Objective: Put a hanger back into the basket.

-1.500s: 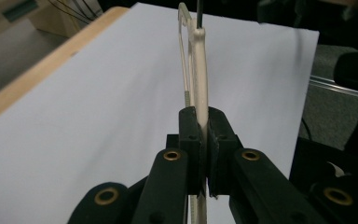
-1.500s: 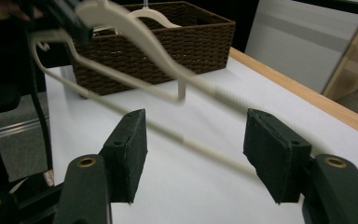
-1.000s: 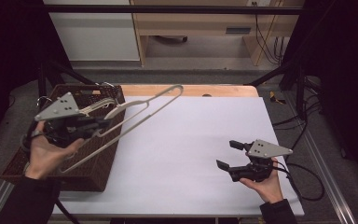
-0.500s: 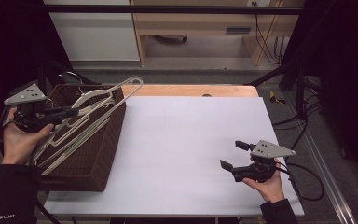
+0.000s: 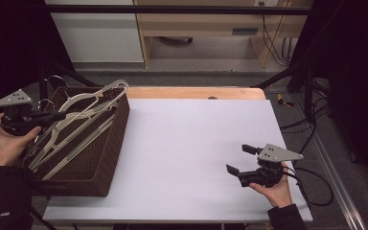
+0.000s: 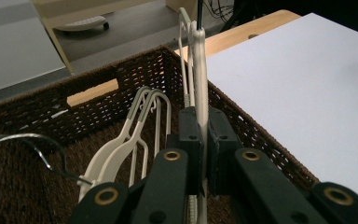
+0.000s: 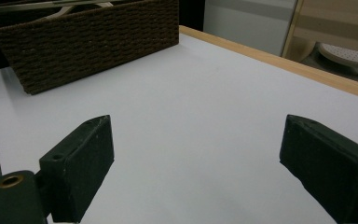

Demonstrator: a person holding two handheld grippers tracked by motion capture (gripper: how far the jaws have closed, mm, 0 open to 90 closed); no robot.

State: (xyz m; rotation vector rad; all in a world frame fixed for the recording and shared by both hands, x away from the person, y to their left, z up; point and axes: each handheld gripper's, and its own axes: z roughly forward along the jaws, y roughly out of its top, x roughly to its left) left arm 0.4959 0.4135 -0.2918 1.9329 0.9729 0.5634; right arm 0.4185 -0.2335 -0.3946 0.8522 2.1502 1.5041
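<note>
Now that the left gripper point(image 5: 52, 116), clamped on a cream hanger point(image 6: 200, 79), has swung it from over the table into the wicker basket point(image 5: 120, 120) at nine o'clock, release looks next; right gripper point(image 5: 238, 160) idles wide open, empty, at four o'clock.

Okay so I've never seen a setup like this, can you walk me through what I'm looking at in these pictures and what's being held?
No robot here: a person sits at a white table with hand-held tongs in each hand. The wide picture comes from a fixed camera above, looking down and forward. The other two come from small cameras riding on the tongs, looking along their black jaws.

At the table's left edge stands a brown woven basket with pale clothes hangers in it. The left tongs are shut on one cream hanger, held over the basket; their own camera shows the jaws pinching its thin edge. Other hangers lie inside, with a metal hook at the left.

The right tongs hover low over the bare tabletop, jaws wide open, holding nothing.
</note>
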